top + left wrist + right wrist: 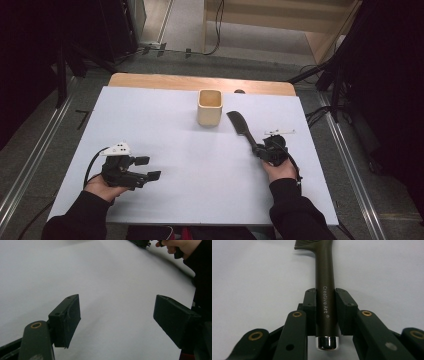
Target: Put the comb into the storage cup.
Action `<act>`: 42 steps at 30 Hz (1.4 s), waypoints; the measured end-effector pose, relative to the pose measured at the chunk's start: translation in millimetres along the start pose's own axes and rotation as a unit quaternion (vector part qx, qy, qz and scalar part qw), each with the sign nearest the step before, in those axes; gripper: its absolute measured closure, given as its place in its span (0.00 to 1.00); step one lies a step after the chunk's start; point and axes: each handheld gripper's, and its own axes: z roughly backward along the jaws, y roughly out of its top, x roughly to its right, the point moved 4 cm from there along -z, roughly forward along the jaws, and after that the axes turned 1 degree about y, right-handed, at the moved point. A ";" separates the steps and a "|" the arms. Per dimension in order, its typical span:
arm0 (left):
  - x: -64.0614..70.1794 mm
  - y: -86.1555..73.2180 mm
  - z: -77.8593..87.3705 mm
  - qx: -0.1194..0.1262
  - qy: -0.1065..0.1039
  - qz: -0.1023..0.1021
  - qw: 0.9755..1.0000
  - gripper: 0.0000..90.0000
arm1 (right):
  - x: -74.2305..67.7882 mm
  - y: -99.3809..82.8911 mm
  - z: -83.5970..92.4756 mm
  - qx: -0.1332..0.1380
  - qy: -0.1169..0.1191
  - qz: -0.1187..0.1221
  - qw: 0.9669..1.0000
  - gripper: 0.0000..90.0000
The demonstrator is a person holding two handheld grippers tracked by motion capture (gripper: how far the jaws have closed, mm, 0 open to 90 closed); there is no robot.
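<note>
Gripping brush (pixel 325 277), right gripper (pixel 325 305) lies low.

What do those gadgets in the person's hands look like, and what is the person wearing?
Each hand grips a black mechanical left gripper or right gripper, built of hinged black links with brass-ringed pivot holes and two flat rectangular black pads. A pale grey three-cornered plate tops the left one, and a black cable loops from it. The sleeves are black.
</note>
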 end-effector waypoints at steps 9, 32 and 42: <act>-0.1 0.6 0.0 0.000 -0.001 0.005 1.000 0.25 | -2.0 4.1 2.2 -0.001 0.007 -0.007 1.000 0.78; 4.2 15.8 -10.8 -0.013 0.006 0.017 1.000 0.25 | 2.8 20.4 42.7 0.077 0.004 -0.048 0.996 0.78; 7.7 32.8 -21.3 -0.021 0.002 0.018 1.000 0.25 | -11.8 21.9 57.4 0.104 0.006 -0.049 0.993 0.78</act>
